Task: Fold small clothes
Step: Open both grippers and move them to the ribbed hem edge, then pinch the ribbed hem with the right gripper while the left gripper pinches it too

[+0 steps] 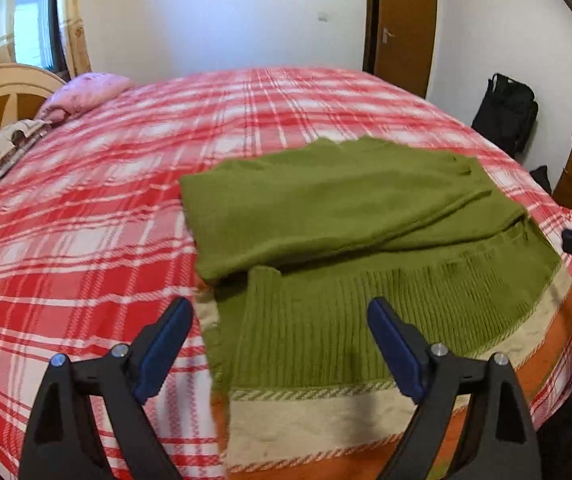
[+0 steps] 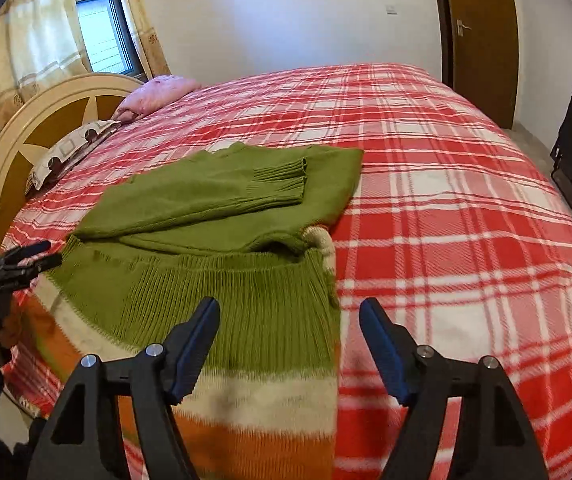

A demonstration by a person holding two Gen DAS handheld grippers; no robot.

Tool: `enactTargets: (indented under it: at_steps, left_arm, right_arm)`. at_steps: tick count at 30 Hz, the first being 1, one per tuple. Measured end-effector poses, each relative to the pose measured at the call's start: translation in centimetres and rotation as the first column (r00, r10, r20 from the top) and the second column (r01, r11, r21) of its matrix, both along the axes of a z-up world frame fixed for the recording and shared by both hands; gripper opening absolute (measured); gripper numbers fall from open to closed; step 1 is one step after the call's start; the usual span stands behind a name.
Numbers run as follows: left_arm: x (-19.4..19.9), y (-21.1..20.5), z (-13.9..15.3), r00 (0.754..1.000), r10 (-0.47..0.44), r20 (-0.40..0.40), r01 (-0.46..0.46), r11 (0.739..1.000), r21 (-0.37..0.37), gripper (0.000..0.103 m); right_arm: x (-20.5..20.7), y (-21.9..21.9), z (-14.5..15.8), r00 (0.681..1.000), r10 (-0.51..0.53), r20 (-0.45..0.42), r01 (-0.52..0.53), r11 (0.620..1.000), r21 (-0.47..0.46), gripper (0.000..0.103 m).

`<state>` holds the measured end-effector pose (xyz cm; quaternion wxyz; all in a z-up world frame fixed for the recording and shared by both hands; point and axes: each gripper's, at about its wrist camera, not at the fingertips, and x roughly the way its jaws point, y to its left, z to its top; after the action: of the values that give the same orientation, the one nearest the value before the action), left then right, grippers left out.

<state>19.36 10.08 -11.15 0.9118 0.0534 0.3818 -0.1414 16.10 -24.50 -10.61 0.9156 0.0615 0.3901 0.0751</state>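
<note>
A green knitted sweater lies on a bed covered by a red and white plaid blanket. It is partly folded: both sleeves are laid across the body, and in the right wrist view one ribbed cuff rests on top of the chest. Toward the cameras the sweater's wide ribbed green band gives way to cream and orange stripes at the hem.

The left tool hovers over the hem's left part, its blue-padded fingers spread wide, nothing between them but the fabric lying flat beneath. The right tool hangs at the hem's right edge, spread as well: one finger is over the green ribbing, the other over the bare blanket, and neither pinches anything. In the right wrist view the left tool also shows at the far left edge.

At the head of the bed a pink pillow and a patterned pillow lie against a cream headboard. A brown door stands in the far wall, and a black bag leans nearby.
</note>
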Motion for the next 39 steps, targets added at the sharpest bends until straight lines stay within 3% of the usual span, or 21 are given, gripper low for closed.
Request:
enactTargets:
  at_steps: [1, 3, 5, 7, 9, 10, 13, 14, 15, 18, 21, 22, 24, 26, 30, 35, 36, 39]
  left_arm:
    - [0.0, 0.0, -0.1, 1.000, -0.002, -0.009, 0.002, 1.000, 0.001, 0.091]
    - [0.1, 0.0, -0.5, 1.000, 0.004, -0.020, -0.004, 1.000, 0.003, 0.091]
    - [0.4, 0.3, -0.8, 0.999, 0.013, -0.040, -0.013, 1.000, -0.019, 0.091]
    - [0.8, 0.8, -1.1, 0.997, 0.020, -0.070, -0.025, 0.998, -0.062, 0.091]
    - [1.0, 0.9, -1.3, 0.996, 0.025, -0.086, -0.032, 0.996, -0.083, 0.085]
    - [1.1, 1.0, -1.5, 0.995, 0.026, -0.095, -0.035, 0.996, -0.088, 0.081]
    - [1.1, 1.1, -1.5, 0.995, 0.041, -0.087, -0.048, 0.996, -0.074, 0.054]
    - [1.0, 1.1, -1.4, 0.996, 0.029, -0.083, -0.036, 0.996, -0.085, 0.036]
    - [1.0, 1.2, -1.4, 0.996, 0.010, -0.094, -0.021, 0.994, -0.108, 0.026]
    - [1.3, 1.5, -1.6, 0.994, 0.009, -0.109, -0.022, 0.993, -0.120, 0.028]
    - [1.8, 1.5, -2.1, 0.992, 0.012, -0.127, -0.027, 0.993, -0.113, 0.035]
    - [2.0, 1.5, -2.0, 0.992, 0.007, -0.128, -0.022, 0.993, -0.116, 0.039]
    - [2.2, 1.1, -1.9, 0.990, -0.015, -0.141, -0.002, 0.993, -0.119, 0.058]
    - [2.3, 0.4, -1.9, 0.990, -0.033, -0.140, 0.019, 0.995, -0.099, 0.062]
    - [2.0, -0.6, -2.3, 0.992, -0.052, -0.115, 0.048, 0.998, -0.044, 0.060]
    - [2.2, 0.0, -2.0, 0.989, -0.068, -0.132, 0.054, 0.992, -0.110, 0.053]
    - [2.2, 0.0, -2.0, 0.989, -0.071, -0.133, 0.055, 0.992, -0.115, 0.049]
    - [2.2, -0.3, -2.2, 0.989, -0.073, -0.132, 0.061, 0.994, -0.091, 0.051]
  right_arm:
    - [0.6, -0.1, -0.3, 1.000, -0.005, -0.007, 0.005, 1.000, -0.006, 0.071]
    - [2.1, 0.3, -1.2, 0.999, -0.002, -0.033, 0.001, 0.999, -0.033, 0.047]
    - [2.9, 0.9, -2.0, 0.998, 0.006, -0.062, -0.009, 0.999, -0.043, 0.037]
    - [3.1, 1.5, -2.8, 0.998, 0.013, -0.063, -0.018, 0.996, -0.086, 0.035]
    - [2.6, 2.2, -2.6, 0.999, 0.018, -0.033, -0.023, 0.987, -0.160, 0.010]
    - [2.4, 2.3, -2.5, 0.999, 0.019, -0.028, -0.024, 0.984, -0.176, 0.006]
    - [1.4, 2.3, -1.7, 0.999, 0.042, -0.012, -0.044, 0.989, -0.141, 0.005]
    - [1.0, 2.4, -1.4, 0.998, 0.058, -0.006, -0.058, 0.990, -0.130, 0.005]
    - [0.6, 2.5, -1.2, 0.997, 0.074, -0.001, -0.074, 0.990, -0.121, 0.005]
    - [0.2, 2.9, -1.2, 0.995, 0.103, -0.011, -0.104, 0.988, -0.112, 0.005]
    - [0.8, 2.6, -1.6, 0.995, 0.090, -0.031, -0.092, 0.992, -0.085, 0.005]
    - [1.0, 2.3, -1.7, 0.997, 0.074, -0.032, -0.076, 0.994, -0.077, 0.005]
    - [1.6, 1.5, -1.9, 0.998, 0.050, -0.040, -0.052, 0.998, -0.039, 0.005]
    - [2.1, 0.7, -2.2, 0.998, 0.030, -0.055, -0.030, 1.000, 0.007, 0.006]
    - [2.4, 0.3, -2.2, 0.997, 0.033, -0.072, -0.030, 0.998, 0.050, 0.006]
    - [3.0, 0.1, -2.2, 0.994, 0.055, -0.089, -0.050, 0.997, 0.055, 0.006]
    - [3.1, 0.1, -2.2, 0.994, 0.063, -0.094, -0.058, 0.997, 0.059, 0.006]
    - [3.6, 0.6, -2.5, 0.991, 0.064, -0.114, -0.062, 0.998, 0.016, 0.009]
